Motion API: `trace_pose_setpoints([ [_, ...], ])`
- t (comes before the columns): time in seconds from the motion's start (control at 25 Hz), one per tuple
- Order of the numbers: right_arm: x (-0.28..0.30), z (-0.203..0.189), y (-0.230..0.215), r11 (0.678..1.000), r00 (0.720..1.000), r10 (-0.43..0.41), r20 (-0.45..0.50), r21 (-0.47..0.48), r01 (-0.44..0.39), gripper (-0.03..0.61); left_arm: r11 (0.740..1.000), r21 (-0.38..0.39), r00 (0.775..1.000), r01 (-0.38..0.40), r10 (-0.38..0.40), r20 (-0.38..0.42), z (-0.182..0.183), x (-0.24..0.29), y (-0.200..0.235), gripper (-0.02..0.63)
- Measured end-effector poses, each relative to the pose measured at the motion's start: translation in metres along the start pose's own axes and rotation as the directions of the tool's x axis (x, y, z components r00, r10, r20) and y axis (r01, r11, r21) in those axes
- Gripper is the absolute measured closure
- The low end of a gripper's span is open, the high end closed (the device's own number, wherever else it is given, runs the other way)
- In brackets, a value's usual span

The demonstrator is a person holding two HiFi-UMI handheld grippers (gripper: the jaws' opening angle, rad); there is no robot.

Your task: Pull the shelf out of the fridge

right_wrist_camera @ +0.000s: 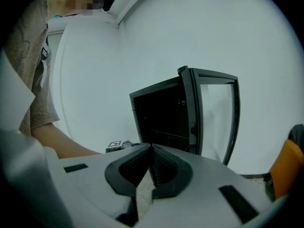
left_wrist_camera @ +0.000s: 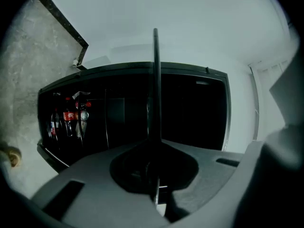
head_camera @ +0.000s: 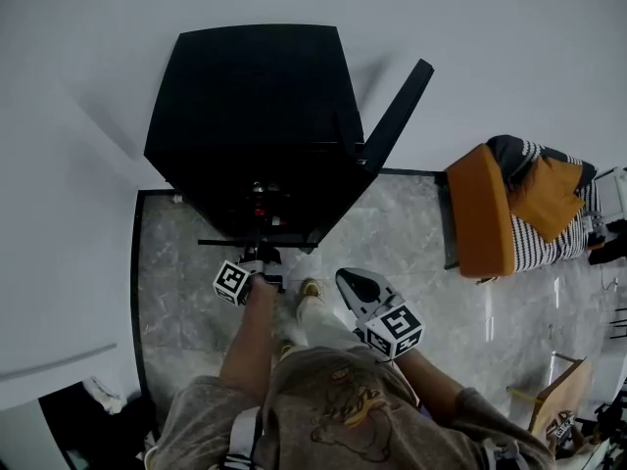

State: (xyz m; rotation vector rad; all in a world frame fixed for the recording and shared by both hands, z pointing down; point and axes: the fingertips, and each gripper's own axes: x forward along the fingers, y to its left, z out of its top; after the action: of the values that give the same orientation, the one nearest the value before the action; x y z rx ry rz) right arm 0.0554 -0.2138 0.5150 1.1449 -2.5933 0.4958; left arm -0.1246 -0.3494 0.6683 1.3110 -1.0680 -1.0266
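A black mini fridge (head_camera: 255, 116) stands against the white wall with its door (head_camera: 397, 116) swung open to the right. The shelf (head_camera: 257, 241) sticks out of the fridge front as a thin dark plate. My left gripper (head_camera: 260, 256) is shut on its near edge. In the left gripper view the shelf (left_wrist_camera: 155, 89) runs edge-on between the jaws of the left gripper (left_wrist_camera: 155, 146), with bottles (left_wrist_camera: 71, 120) in the dark interior behind. My right gripper (head_camera: 345, 278) hangs to the right of it, shut and empty (right_wrist_camera: 151, 148), pointing at the open fridge (right_wrist_camera: 161, 118).
An orange chair (head_camera: 509, 209) with a striped cloth stands to the right on the marble floor. A wooden piece (head_camera: 558, 399) lies at the lower right. The person's shoe (head_camera: 312, 290) is just in front of the fridge. The glass door (right_wrist_camera: 213, 113) stands open on the right.
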Motion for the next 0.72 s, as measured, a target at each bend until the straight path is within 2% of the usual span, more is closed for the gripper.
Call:
trace_pose_setpoints([
  [0.32, -0.012, 0.004, 0.012, 1.000, 1.000, 0.001, 0.023, -0.006, 0.000, 0.557, 0.999, 0.008, 0.998, 0.046, -0.046, -0.031, -0.001, -0.045, -0.040, 0.599],
  [0.4, -0.018, 0.003, 0.013, 1.000, 0.999, -0.009, 0.030, -0.002, 0.010, 0.557, 0.998, -0.014, 0.998, 0.058, -0.058, -0.040, -0.004, -0.054, -0.051, 0.599],
  [0.72, -0.039, -0.009, 0.021, 0.999, 0.998, -0.041, 0.047, 0.028, 0.039, 0.557, 0.998, -0.016, 0.993, 0.061, -0.062, -0.098, -0.012, -0.096, -0.086, 0.598],
])
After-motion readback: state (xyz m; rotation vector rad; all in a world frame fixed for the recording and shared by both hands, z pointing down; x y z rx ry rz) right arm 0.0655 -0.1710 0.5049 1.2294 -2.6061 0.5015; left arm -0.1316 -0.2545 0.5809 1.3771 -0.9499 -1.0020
